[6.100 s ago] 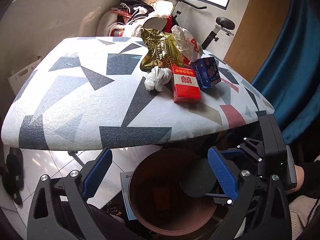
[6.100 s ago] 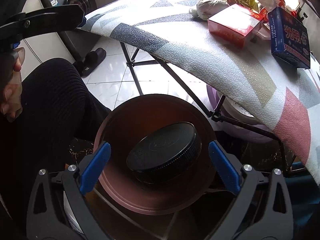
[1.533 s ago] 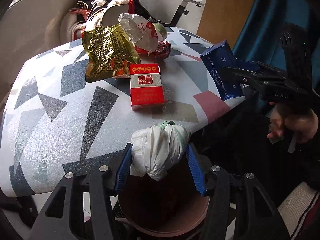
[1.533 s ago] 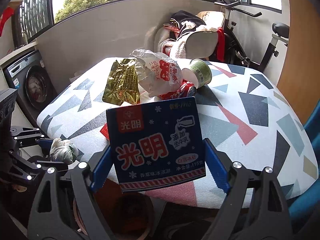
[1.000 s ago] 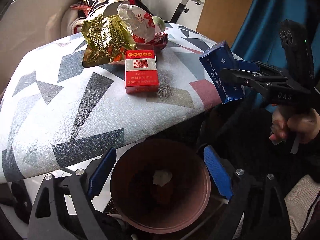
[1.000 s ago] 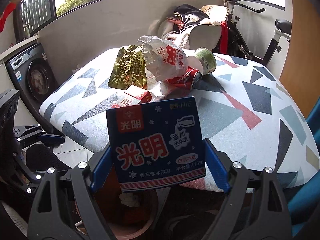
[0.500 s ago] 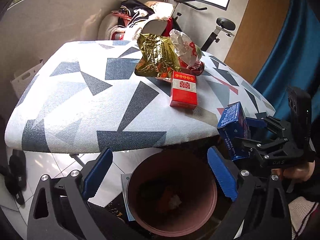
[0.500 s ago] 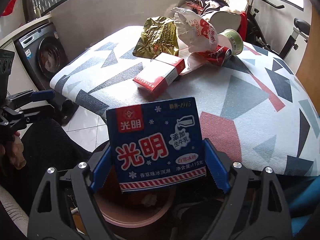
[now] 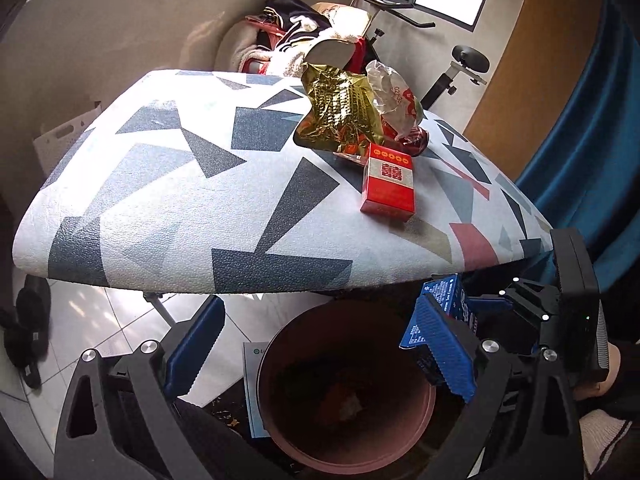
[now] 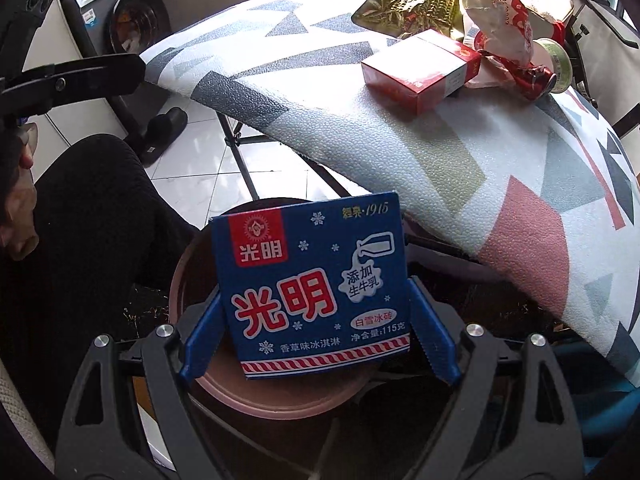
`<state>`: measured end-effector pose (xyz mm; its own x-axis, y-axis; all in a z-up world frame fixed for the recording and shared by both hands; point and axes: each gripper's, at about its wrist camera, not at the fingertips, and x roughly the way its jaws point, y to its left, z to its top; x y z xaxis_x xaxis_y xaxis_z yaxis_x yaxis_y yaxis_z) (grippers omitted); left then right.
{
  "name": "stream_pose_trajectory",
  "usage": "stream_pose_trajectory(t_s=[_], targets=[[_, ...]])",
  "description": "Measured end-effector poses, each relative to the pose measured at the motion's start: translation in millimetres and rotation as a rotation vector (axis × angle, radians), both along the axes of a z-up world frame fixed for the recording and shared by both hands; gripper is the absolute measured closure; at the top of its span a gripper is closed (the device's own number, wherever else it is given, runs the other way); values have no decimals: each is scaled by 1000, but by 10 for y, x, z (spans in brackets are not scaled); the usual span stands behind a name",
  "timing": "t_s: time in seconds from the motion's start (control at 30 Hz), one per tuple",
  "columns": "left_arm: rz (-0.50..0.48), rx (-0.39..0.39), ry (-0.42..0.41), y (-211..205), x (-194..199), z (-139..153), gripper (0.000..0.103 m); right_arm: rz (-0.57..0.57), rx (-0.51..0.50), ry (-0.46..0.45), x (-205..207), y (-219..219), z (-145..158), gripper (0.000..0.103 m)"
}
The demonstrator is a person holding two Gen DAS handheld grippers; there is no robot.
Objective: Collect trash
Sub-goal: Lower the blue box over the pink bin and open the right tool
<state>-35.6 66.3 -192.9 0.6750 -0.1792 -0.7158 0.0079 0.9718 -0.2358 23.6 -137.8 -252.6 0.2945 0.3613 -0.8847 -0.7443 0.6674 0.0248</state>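
Observation:
My right gripper (image 10: 316, 336) is shut on a blue ice-cream box (image 10: 312, 288), which it holds upright just above the round brown bin (image 10: 280, 404). In the left wrist view the same box (image 9: 444, 300) hangs at the bin's right rim (image 9: 344, 460). My left gripper (image 9: 320, 348) stands open and empty over the bin. A pale wad (image 9: 352, 404) lies deep inside. On the patterned table (image 9: 180, 200) remain a red box (image 9: 388, 184), a gold wrapper (image 9: 340, 116) and a clear printed bag (image 9: 394, 96).
A crushed red can (image 10: 536, 76) and a green-rimmed cup (image 10: 556, 60) lie behind the red box. The bin stands under the table's edge beside its metal legs (image 10: 240, 160). A person's black-clad leg (image 10: 88, 220), a slipper (image 10: 160, 128) and a washing machine (image 10: 120, 16) are at the left.
The right gripper has come down from over the table to the bin with the blue box. The left gripper dropped the white wad into the bin earlier and stays open.

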Motion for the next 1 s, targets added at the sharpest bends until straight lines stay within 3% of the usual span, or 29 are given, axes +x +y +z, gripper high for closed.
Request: stream_pose_trajectory(t_s=[0.47,0.67,1.0], targets=[[0,-4,22,-2,33,-36,9,-13,-30,64,112,75,-150,19],[1,-2,26,-1,35,-40,9,-33,-15,42,99,16,-88,7],[7,1,26,8,56,-32,9,-179,68,-17,291,-284,136,6]])
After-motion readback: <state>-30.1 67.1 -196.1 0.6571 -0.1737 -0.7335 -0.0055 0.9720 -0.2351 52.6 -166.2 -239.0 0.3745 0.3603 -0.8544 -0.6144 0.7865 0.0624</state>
